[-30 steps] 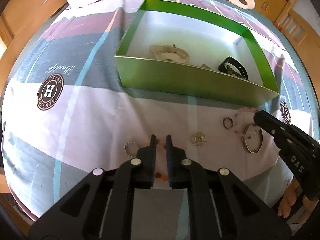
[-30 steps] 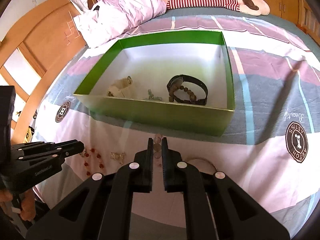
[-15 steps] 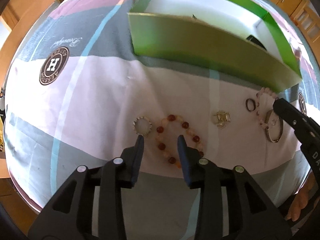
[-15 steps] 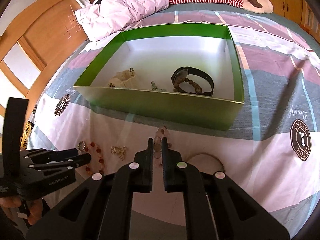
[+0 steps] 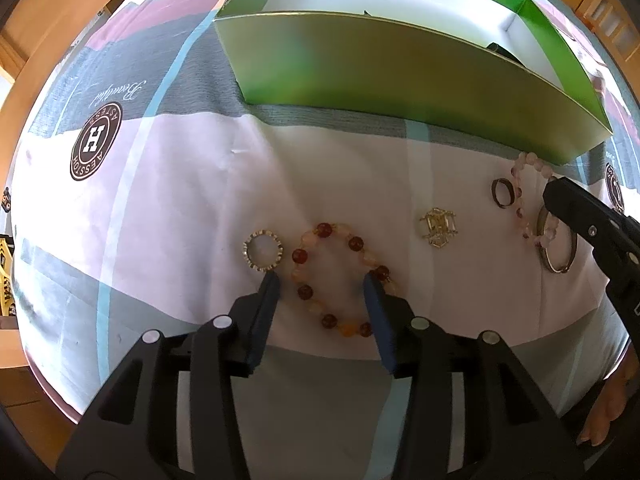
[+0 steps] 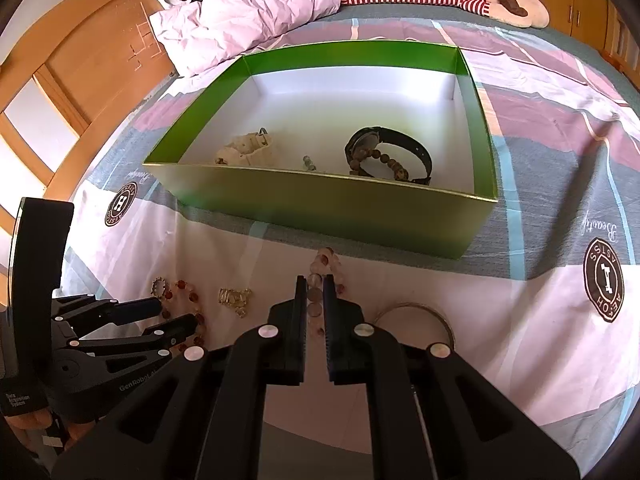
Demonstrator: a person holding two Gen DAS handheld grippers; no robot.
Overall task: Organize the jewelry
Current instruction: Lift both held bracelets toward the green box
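The left claw [image 5: 322, 280] points steeply down at the bed, its jaws just opened to a middling gap, and the red and amber bead bracelet [image 5: 340, 280] lies flat between its fingers, not pinched. Just left of its left finger sits a small beaded ring [image 5: 262, 250]. To its right lie a gold clasp piece [image 5: 438, 226], then a dark ring [image 5: 503, 193]. The right claw [image 6: 316, 280] is nearly closed, its tips over a pink bead bracelet [image 6: 326, 264]; I cannot tell whether it grips it. A silver bangle [image 6: 416, 312] lies just right of it. The bedsheet [image 6: 540, 184] is striped pink and grey with round logos; a wooden headboard [image 6: 80, 60] stands behind. Beyond both claws, the green box [image 6: 320, 208] holds a black watch [image 6: 404, 148], a brown bead bracelet [image 6: 384, 160] and a cream band [image 6: 246, 152].
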